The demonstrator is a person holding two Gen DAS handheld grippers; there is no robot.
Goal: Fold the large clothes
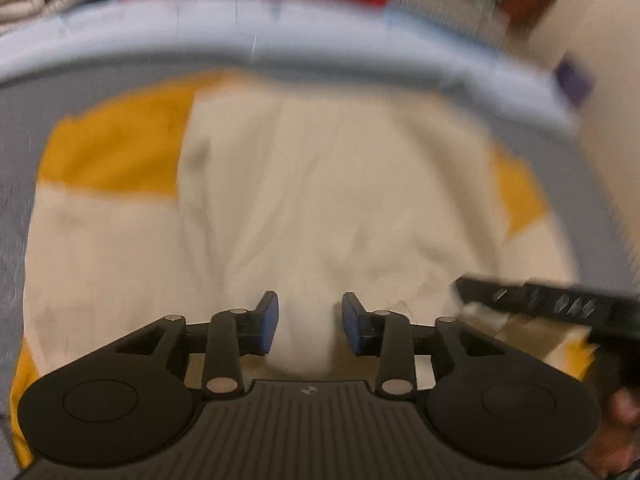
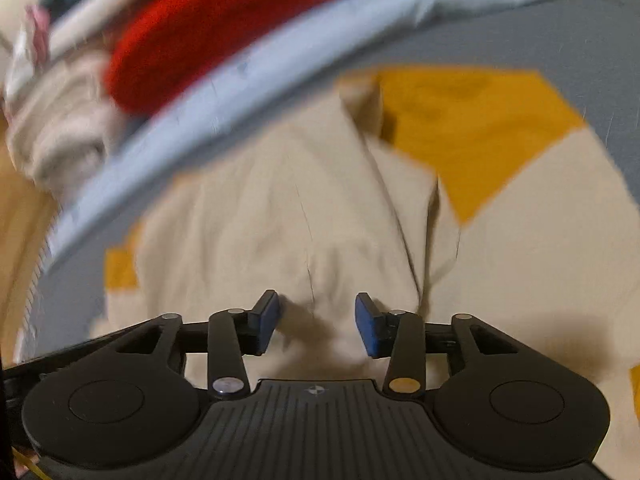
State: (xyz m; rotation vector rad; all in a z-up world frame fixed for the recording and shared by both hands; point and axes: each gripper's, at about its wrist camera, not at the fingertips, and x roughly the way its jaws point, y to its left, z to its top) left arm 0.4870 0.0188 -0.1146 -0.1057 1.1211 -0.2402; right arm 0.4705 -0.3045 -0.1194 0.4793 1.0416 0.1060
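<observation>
Grey desk (image 1: 592, 208), blue-edged, bears a cream-and-mustard garment (image 1: 304, 184); left gripper (image 1: 310, 322) and right gripper (image 2: 317, 322) are held with jaws open, empty; an edge toward 6 o'clock is judged next to be pinched.

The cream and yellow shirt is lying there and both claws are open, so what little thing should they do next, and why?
Probably lower and close both claws on the cloth. The left claw and right claw hang open over the cream and yellow shirt, holding nothing, so a fold likely needs a grip first.
</observation>
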